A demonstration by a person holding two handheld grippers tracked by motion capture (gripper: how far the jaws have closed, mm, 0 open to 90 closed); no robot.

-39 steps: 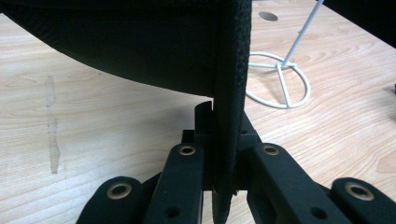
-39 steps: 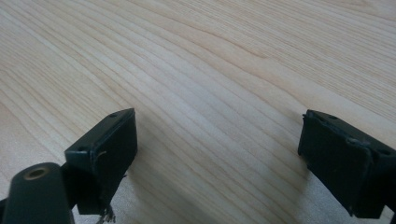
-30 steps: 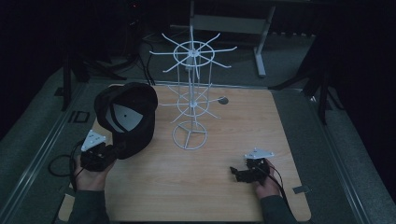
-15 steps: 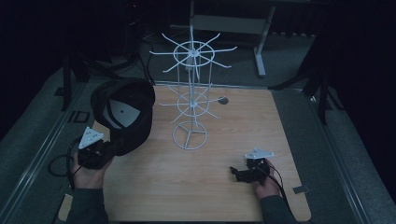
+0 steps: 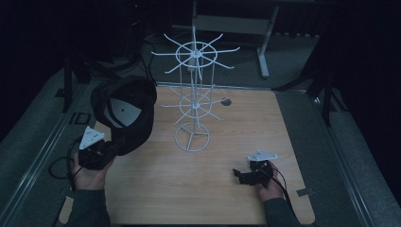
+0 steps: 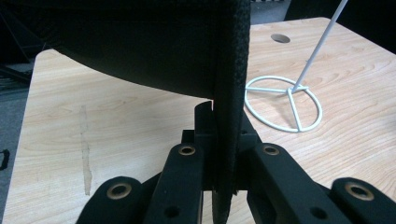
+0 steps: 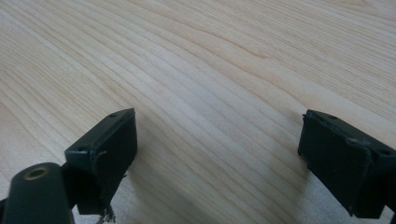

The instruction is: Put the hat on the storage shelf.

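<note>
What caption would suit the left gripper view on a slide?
Left gripper clamped on the edge of a black cap, white wire rack standing beyond.

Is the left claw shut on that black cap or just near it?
Shut on it. The left claw has both jaws pressed against the black cap edge, with the cap hanging above the table.

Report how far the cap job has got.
Done: the left gripper is clamped on the black cap edge, cap lifted off the wooden table. In hand: carrying it beside the white wire rack. Left: no hook holds it. The right gripper rests open.
</note>
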